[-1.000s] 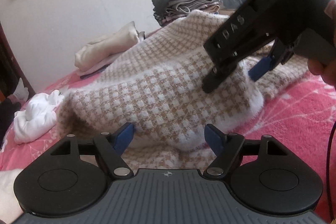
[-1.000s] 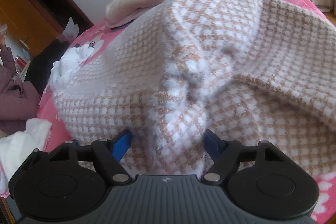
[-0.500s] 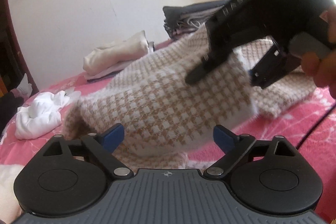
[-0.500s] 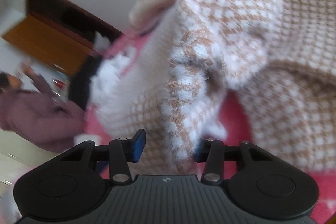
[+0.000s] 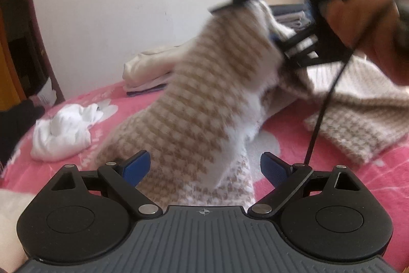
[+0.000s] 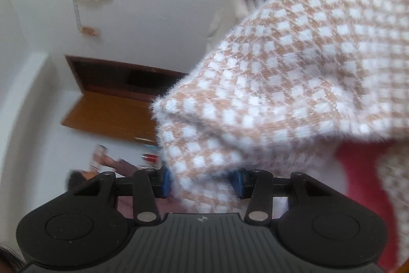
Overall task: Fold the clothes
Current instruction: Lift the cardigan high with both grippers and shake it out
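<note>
pinching sweater (image 6: 294, 83) between right gripper (image 6: 202, 183) pads, seemingly.

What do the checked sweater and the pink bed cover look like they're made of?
The checked sweater looks like a soft, fuzzy knit, maybe a brushed wool or acrylic blend: fine hairs fringe its edges. The pink bed cover looks like a matte plush or fleece fabric with a pale printed pattern; blur leaves that open.
</note>
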A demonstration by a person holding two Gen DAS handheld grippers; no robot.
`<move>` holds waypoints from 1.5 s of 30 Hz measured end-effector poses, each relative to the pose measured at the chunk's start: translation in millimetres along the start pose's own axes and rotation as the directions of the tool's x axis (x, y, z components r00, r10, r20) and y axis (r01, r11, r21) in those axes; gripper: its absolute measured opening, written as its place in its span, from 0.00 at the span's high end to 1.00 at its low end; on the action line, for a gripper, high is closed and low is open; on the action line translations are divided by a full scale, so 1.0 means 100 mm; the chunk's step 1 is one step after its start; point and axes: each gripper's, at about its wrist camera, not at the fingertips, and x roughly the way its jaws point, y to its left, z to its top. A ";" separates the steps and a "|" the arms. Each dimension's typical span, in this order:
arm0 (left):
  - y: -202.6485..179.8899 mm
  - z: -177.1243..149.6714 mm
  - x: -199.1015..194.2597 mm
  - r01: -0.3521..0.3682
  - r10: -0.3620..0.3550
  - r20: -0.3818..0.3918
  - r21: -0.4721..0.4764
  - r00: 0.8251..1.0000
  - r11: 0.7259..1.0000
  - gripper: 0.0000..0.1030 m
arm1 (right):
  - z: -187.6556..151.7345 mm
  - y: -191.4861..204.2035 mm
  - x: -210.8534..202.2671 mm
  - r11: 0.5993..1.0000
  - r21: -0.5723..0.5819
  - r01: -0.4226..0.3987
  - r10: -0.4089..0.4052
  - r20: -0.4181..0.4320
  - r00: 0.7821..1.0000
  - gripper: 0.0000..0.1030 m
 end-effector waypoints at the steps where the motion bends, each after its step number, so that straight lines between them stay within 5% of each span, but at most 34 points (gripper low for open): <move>1: -0.02 0.01 0.05 -0.028 0.028 0.008 0.026 1.000 0.999 0.09 | 0.04 0.01 0.04 1.000 0.006 -0.018 0.018 -0.004 1.000 0.53; 6: 0.06 0.13 0.20 -0.140 0.136 0.074 0.054 0.988 0.989 0.11 | 0.28 0.04 0.15 0.997 0.016 -0.075 0.076 -0.047 0.996 0.50; 13: 0.56 0.36 0.20 -0.046 0.081 0.152 -0.220 0.985 0.974 0.11 | 0.47 0.32 -0.02 0.982 -0.183 -0.039 0.026 -0.076 0.997 0.38; 17: 0.88 0.40 0.22 0.034 0.037 0.167 -0.402 0.985 0.915 0.13 | 0.23 0.66 -0.27 0.891 -0.448 0.078 -0.091 -0.007 0.996 0.35; 20: 1.08 0.35 0.24 0.065 0.020 0.166 -0.489 0.986 0.870 0.13 | -0.11 0.88 -0.31 0.727 -0.649 0.224 -0.197 0.115 0.974 0.35; 23: 1.18 0.31 0.23 0.089 0.001 0.162 -0.546 0.987 0.833 0.16 | -0.55 0.97 -0.27 0.496 -0.787 0.367 -0.301 0.240 0.923 0.35; 28: 1.36 0.29 0.25 0.143 -0.041 0.181 -0.600 0.983 0.787 0.19 | -1.39 1.07 0.00 0.125 -0.883 0.453 -0.335 0.393 0.856 0.33; 33: 1.44 0.23 0.28 0.192 -0.083 0.198 -0.633 0.977 0.750 0.21 | -1.93 1.14 0.31 -0.070 -0.872 0.484 -0.274 0.483 0.832 0.16; 37: 1.49 0.20 0.27 0.217 -0.104 0.208 -0.650 0.973 0.728 0.21 | -2.16 1.12 0.63 -0.233 -0.844 0.483 -0.252 0.532 0.808 0.14; 39: 1.50 0.18 0.27 0.218 -0.104 0.210 -0.650 0.972 0.728 0.21 | -2.17 1.04 0.82 -0.310 -0.805 0.506 -0.265 0.585 0.767 0.14; 45: 1.51 0.15 0.27 0.223 -0.111 0.209 -0.655 0.972 0.722 0.21 | -1.93 0.80 1.00 -0.458 -0.654 0.602 -0.288 0.750 0.596 0.14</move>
